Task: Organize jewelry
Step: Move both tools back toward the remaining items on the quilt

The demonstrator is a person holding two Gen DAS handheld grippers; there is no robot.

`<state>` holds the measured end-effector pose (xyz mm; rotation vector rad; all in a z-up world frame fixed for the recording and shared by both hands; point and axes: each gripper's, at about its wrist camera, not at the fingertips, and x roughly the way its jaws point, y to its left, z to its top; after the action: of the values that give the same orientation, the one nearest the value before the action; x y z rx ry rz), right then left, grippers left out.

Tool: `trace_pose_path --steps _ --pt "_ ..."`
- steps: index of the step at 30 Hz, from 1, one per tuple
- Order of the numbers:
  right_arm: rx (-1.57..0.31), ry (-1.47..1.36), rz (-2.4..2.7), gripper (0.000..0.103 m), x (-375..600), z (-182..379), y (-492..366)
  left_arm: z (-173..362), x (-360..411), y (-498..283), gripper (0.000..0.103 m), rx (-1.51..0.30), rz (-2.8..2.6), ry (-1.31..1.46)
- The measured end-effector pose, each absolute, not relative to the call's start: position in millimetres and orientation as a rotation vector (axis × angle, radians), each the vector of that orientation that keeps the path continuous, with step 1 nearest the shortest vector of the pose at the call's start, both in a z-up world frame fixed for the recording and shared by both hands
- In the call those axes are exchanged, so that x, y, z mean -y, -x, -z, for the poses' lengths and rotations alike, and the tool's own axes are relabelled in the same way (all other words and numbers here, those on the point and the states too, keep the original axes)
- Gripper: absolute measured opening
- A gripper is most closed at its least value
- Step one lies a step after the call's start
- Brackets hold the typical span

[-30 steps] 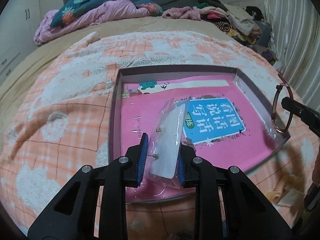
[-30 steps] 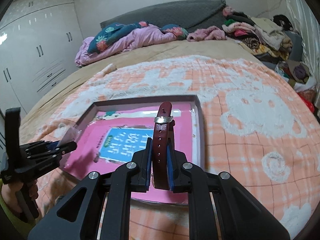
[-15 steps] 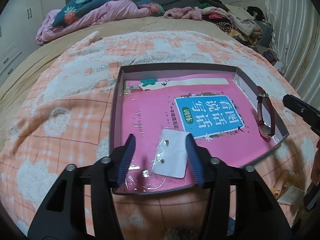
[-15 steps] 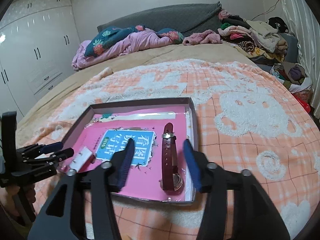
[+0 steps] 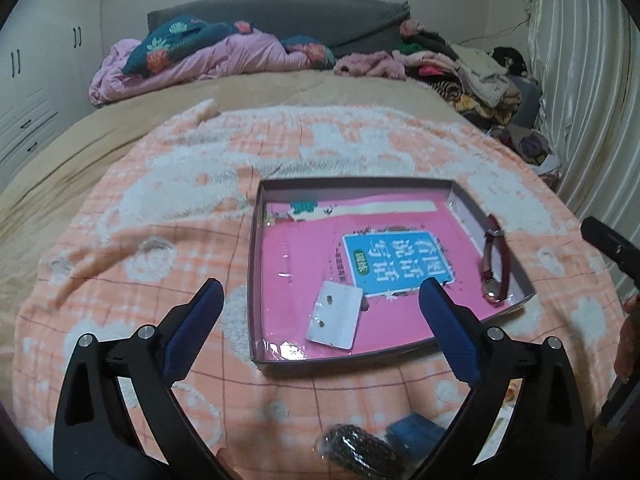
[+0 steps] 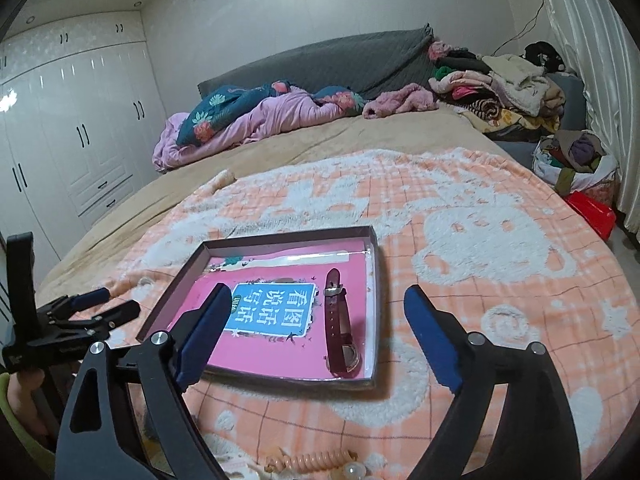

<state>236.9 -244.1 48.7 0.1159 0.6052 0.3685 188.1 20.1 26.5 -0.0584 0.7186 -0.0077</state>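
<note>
A shallow box with a pink printed bottom lies on the peach blanket. Inside it a small clear bag with an earring card lies near the front edge, and a dark red strap watch lies along the right wall. My left gripper hangs above the front of the box, jaws still opening, nothing between them. In the right wrist view the watch lies flat in the box; my right gripper hovers over it, jaws still opening and empty. The left gripper shows at far left.
A dark beaded item and a blue packet lie on the blanket near me. A coiled peach hair tie lies at the front. Bedding and piled clothes sit at the far end; wardrobes stand left.
Both grippers let go and opened wide: the earring bag dropped flat into the box front, the watch fell along its right wall. Both hands rose and pulled back.
</note>
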Motion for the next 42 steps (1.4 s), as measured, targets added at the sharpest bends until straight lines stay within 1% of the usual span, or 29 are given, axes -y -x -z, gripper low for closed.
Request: trace_pose_path --steps 4,18,31,42 --pt "-0.591 -0.112 -0.361 0.091 247 -56 -225 -39 -22 -176 0.093 -0.689 0.004 0.062" --pt "-0.554 -0.088 -0.387 0.092 251 -73 -168 -59 -30 -127 0.093 -0.647 0.017 0.092" --pt "-0.552 -0.054 -0.432 0.095 240 -86 -129 -55 -35 -96 0.093 -0.661 0.025 0.079" --pt "-0.598 -0.02 -0.473 0.097 225 -78 -111 -45 -32 -78 0.093 -0.689 0.056 0.061"
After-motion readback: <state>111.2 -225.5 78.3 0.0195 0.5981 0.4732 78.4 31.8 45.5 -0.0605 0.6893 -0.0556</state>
